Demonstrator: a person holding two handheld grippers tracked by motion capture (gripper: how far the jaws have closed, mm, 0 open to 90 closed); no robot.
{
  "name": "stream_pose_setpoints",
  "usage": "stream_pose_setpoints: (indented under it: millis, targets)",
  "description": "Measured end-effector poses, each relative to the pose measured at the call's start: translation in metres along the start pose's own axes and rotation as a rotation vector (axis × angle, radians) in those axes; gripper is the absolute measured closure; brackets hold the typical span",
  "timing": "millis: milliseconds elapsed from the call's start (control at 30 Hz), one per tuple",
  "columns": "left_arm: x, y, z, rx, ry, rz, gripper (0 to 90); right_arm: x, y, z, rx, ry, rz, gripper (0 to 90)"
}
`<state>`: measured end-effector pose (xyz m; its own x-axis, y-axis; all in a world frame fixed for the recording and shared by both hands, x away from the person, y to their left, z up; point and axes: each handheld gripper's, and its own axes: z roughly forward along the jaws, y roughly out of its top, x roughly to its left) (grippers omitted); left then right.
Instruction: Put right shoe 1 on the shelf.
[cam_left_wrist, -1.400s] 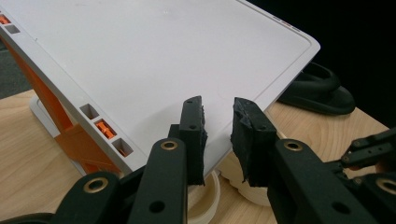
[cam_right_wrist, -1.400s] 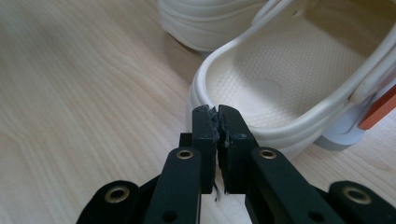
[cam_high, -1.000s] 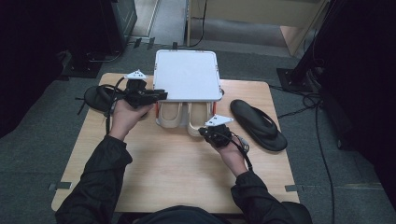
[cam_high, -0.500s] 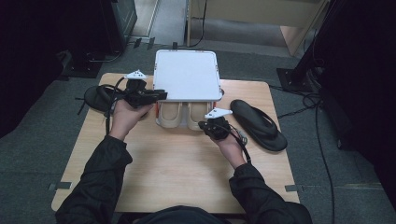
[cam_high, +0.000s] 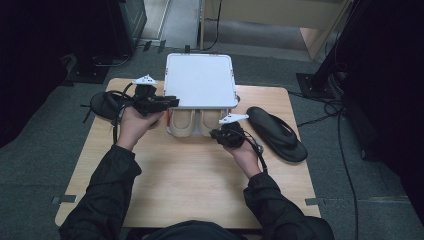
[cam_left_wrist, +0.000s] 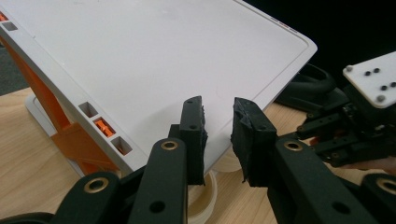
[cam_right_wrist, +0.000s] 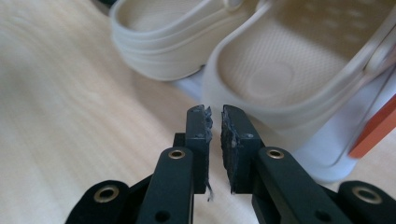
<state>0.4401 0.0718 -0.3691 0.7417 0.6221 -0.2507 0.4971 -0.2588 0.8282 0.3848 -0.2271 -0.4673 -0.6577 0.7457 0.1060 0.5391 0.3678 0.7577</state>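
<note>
A white flat panel (cam_high: 200, 80) (cam_left_wrist: 163, 56) rests tilted on orange supports (cam_left_wrist: 70, 140) at the table's far middle. Under its near edge sit two beige clogs (cam_high: 182, 122) (cam_right_wrist: 280, 70), heels toward me. My left gripper (cam_high: 172, 102) (cam_left_wrist: 218, 112) is at the panel's near left corner, its jaws slightly apart with only the white surface showing behind the gap. My right gripper (cam_high: 215, 134) (cam_right_wrist: 215, 114) points at the heel of the right-hand clog. Its jaws have just been opening and stand a narrow gap apart with nothing between them.
A black flip-flop (cam_high: 277, 132) lies on the wooden table (cam_high: 190, 185) to the right of the clogs. Another black sandal (cam_high: 102, 105) lies at the left edge behind my left hand. Dark floor with cables surrounds the table.
My right gripper has crept a little toward the clogs' heels. The left gripper and the panel stay where they were.
</note>
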Motion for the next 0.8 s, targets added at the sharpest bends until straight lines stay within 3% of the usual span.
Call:
stream_pose_setpoints:
  millis: [167,333,500,800]
  targets:
    - [0.000,0.001,-0.002,0.006,-0.002,-0.005,70.3,0.005,-0.010,-0.016,-0.013,0.026,0.006,75.9]
    - [-0.002,0.001,-0.004,0.012,0.002,-0.012,60.9,0.007,-0.020,-0.036,-0.028,0.059,0.026,71.8]
    - [-0.003,0.001,-0.008,0.023,0.014,-0.019,55.8,0.008,-0.029,-0.052,-0.067,0.079,0.011,66.2]
    - [-0.005,0.001,-0.025,0.021,0.030,-0.026,50.5,0.011,-0.046,-0.062,-0.045,0.080,-0.017,55.7]
